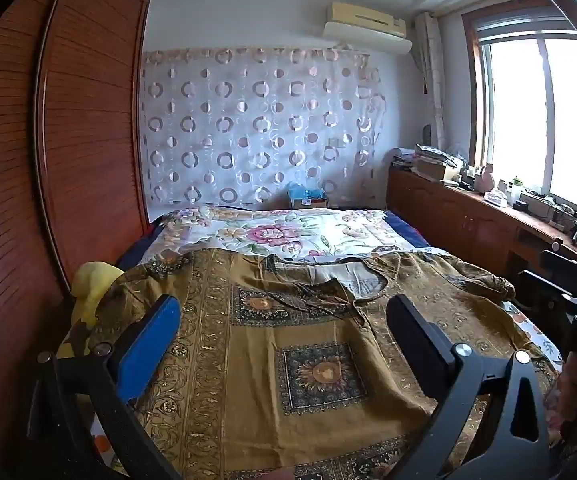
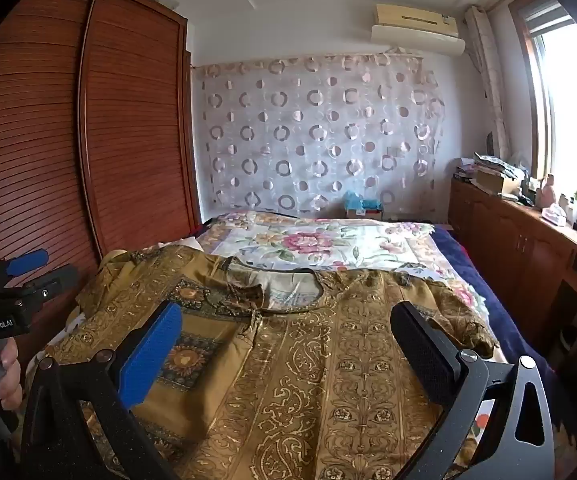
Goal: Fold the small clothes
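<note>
Mustard-brown patterned cloth, a shirt [image 1: 288,340], lies spread flat and face up across the lower half of both frames on the floral bedspread [image 1: 288,232], neckline toward the far wall. Both the left gripper [image 1: 284,344] and the right gripper [image 2: 288,352] hover over it with jaws spread wide, grasping nothing. Folding looks not yet begun; the next move likely calls for pinching 1 sleeve or side edge and carrying it toward the middle.

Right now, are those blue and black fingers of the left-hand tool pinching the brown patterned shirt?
Apart. In the left wrist view the left gripper is wide open above the brown patterned shirt, with flat cloth showing between its fingers and nothing clamped.
</note>
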`<state>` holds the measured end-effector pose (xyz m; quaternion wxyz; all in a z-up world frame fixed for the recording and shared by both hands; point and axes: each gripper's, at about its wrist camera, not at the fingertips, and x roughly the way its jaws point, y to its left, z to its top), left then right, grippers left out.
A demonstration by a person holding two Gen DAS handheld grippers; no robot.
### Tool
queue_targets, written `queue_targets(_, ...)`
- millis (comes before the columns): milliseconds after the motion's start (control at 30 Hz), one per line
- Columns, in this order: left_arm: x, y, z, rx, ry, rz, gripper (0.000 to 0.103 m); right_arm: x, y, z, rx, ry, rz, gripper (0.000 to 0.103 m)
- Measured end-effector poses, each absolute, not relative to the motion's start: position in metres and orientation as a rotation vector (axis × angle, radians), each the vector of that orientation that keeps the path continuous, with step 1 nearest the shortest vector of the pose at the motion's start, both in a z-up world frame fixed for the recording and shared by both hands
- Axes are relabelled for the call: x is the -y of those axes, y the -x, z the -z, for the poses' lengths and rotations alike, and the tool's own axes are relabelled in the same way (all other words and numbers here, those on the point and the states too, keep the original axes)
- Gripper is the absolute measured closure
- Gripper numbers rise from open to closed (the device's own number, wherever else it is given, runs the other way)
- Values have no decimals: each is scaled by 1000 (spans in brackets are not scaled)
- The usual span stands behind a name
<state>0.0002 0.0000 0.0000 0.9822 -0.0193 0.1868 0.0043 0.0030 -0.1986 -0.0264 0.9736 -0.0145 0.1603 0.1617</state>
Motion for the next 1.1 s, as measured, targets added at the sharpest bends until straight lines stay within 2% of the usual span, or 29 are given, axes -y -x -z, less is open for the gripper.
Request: queue_targets(1100,2,0,0,-359,19,-11,0,196,-2,26,-332,27,-325,0)
